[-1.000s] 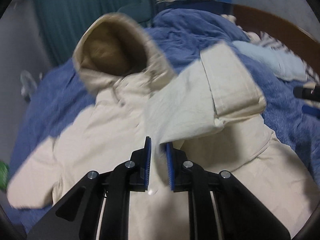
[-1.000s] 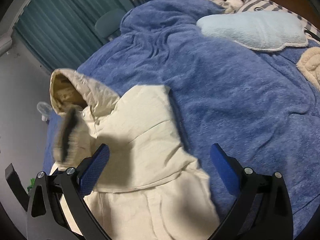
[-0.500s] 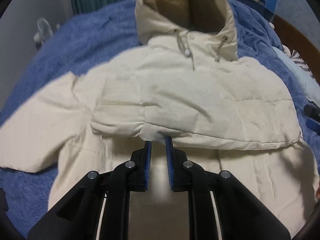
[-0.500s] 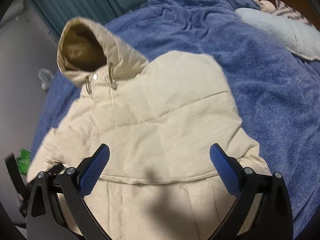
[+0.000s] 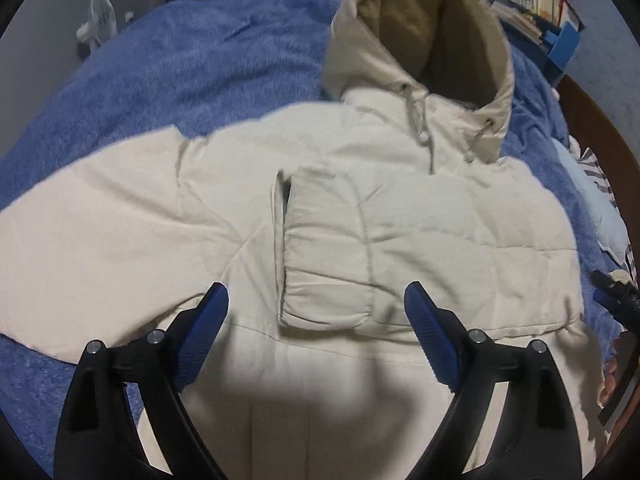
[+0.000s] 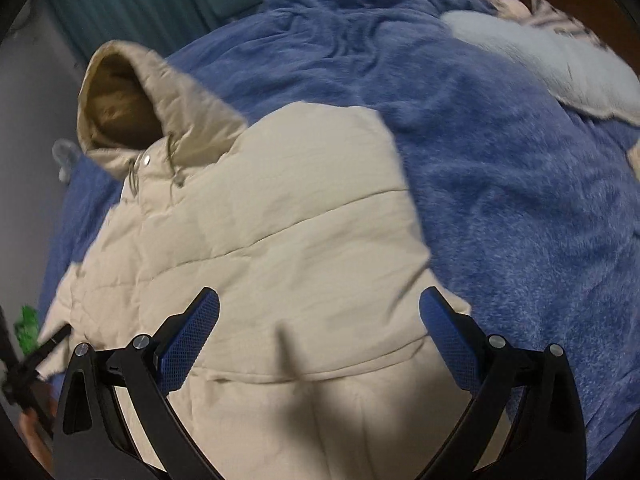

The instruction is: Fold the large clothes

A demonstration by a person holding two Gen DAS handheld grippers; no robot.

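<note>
A cream hooded padded jacket point(image 5: 400, 208) lies face up on the blue bed cover, hood point(image 5: 420, 28) at the far end. One sleeve is folded across the chest, its cuff point(image 5: 324, 280) lying near the middle. The other sleeve point(image 5: 92, 224) stretches out to the left. My left gripper point(image 5: 316, 312) is open and empty just above the folded cuff. The jacket also shows in the right wrist view point(image 6: 260, 240). My right gripper point(image 6: 320, 320) is open and empty over the jacket's right side.
The blue fleece cover point(image 6: 500, 184) spreads to the right and behind the jacket. A pale blue pillow point(image 6: 540, 60) and a striped cloth lie at the far right. A small white fan point(image 5: 98, 16) stands at the far left. Shelves with books point(image 5: 536, 4) stand behind the bed.
My left gripper was shut on the sleeve, carried it across the chest, then opened and let it go. The right gripper stayed open and shifted over the jacket.
</note>
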